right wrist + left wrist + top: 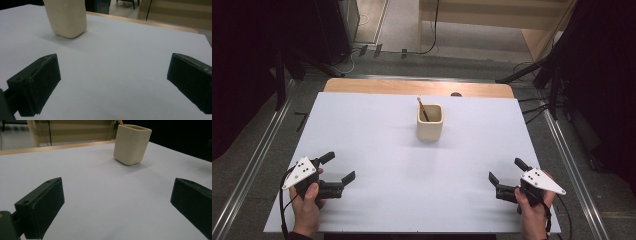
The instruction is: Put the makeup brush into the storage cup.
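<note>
Cream square ceramic cup (430,122): we see it upright, ahead of both grippers, holding a thin wooden stick (422,108).
Left gripper (337,167): jaws spread, empty.
Right gripper (506,173): jaws spread, empty; we judge neither nearer.

A white sheet (377,130) is spread beneath and ahead of the left gripper (342,165) and the right gripper (504,169). Far ahead of both, a strip of wooden tabletop (387,86) is left uncovered, and a small dark object (456,94) is seen at its near edge. A metal rail (257,150) is laid on the floor outward of the left gripper. Farther ahead, a black cable (434,30) is run beside a wooden frame (492,20).
</note>
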A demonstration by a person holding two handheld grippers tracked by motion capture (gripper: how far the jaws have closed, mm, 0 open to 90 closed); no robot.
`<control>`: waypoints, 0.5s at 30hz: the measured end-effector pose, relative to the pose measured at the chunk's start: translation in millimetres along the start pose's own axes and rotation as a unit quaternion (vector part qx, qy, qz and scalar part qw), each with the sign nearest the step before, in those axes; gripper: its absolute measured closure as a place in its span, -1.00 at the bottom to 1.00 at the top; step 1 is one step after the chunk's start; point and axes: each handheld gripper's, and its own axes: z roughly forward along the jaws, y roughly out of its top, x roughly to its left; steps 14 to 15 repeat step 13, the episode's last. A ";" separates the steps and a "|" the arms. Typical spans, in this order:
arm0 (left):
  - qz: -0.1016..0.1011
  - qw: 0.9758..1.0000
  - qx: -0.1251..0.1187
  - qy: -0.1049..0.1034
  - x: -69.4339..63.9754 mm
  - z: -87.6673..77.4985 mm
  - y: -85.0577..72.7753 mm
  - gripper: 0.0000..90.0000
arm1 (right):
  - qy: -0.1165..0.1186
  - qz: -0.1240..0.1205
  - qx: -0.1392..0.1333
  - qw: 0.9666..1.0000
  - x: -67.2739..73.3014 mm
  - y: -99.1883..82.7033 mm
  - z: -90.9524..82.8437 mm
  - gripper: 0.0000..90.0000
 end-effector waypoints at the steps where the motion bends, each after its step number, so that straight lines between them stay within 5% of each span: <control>1: 0.000 1.000 0.000 0.000 0.0 0.1 0.0 -1.00 | 0.000 0.001 -0.001 1.000 -0.2 0.1 0.1 -1.00; 15: 0.015 1.000 0.010 0.008 -4.4 -1.3 -0.2 -1.00 | -0.004 -0.018 -0.005 1.000 9.0 7.9 0.8 -1.00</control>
